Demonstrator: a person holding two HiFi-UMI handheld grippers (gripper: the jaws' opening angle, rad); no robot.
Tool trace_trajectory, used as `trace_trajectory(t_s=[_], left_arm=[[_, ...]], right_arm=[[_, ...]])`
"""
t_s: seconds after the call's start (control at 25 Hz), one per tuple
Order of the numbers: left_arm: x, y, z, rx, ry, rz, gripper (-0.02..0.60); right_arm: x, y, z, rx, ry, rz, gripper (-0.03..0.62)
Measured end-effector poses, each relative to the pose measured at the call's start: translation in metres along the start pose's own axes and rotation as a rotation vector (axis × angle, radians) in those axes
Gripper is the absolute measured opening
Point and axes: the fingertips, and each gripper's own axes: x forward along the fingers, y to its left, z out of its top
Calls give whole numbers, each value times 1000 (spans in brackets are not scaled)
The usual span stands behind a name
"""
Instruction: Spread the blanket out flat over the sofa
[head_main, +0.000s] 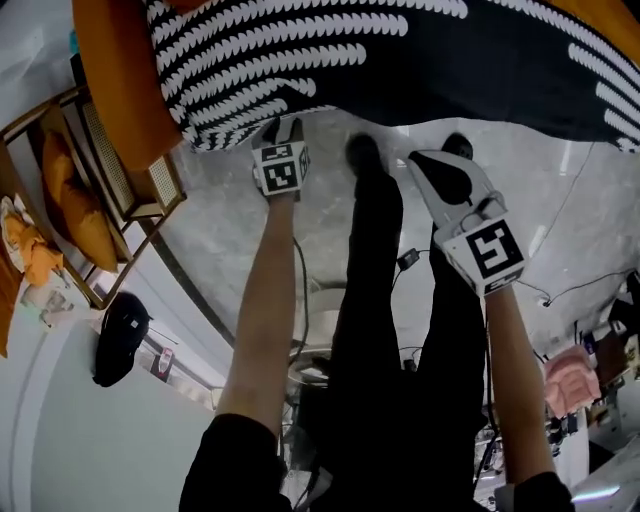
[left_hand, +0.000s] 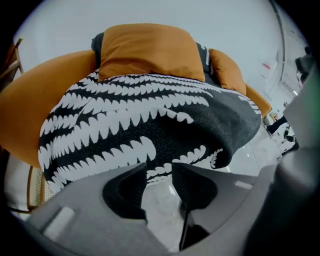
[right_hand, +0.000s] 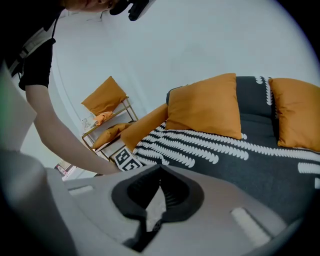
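— Pale marble floor (head_main: 240, 220) runs in front of an orange sofa (left_hand: 30, 110), yes? And where is the blanket?
— The black blanket (left_hand: 150, 115) with white leaf-like stripes lies over the seat of the sofa and hangs down over its front edge. Two orange cushions (left_hand: 150, 52) stand behind it against the back.
— How are the left tongs (left_hand: 159, 172)?
— Their jaws stand apart, with a clear gap. Only the floor shows between them; no cloth is inside. The hanging hem of the blanket is just beyond the tips, toward the left end of the sofa front. I cannot tell if a tip touches it.
— And the right tongs (right_hand: 160, 172)?
— Their jaws meet at the tips and hold nothing. Through the small gap lower down only the floor is visible. The blanket lies beyond them, on the seat, apart from them.
— Are the two tongs near each other?
— In the head view they are side by side before the sofa. The left ones are right at the hem, the right ones a little farther back from it.
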Motion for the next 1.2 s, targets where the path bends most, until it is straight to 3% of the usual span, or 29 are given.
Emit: trace_trajectory(t_s=[0.2,0.4,0.56,0.76,1.0,1.2], left_arm=[[15,-8,4,33,35,7,157],[18,1,9,25,10,49,92],[25,13,7,25,44,63,75],[17,15,5,12,43,46,18],[11,20,-31,5,88,41,18],[13,45,-56,-22,96,111,18]], right_arm=[[-6,0,5,15,7,16,3],[4,6,4,13,27,24,3],[20,10,2,21,30,28,3],[23,22,12,9,48,30,3],[32,32,-1,7,67,47,3],[47,34,-15,7,71,74,3]])
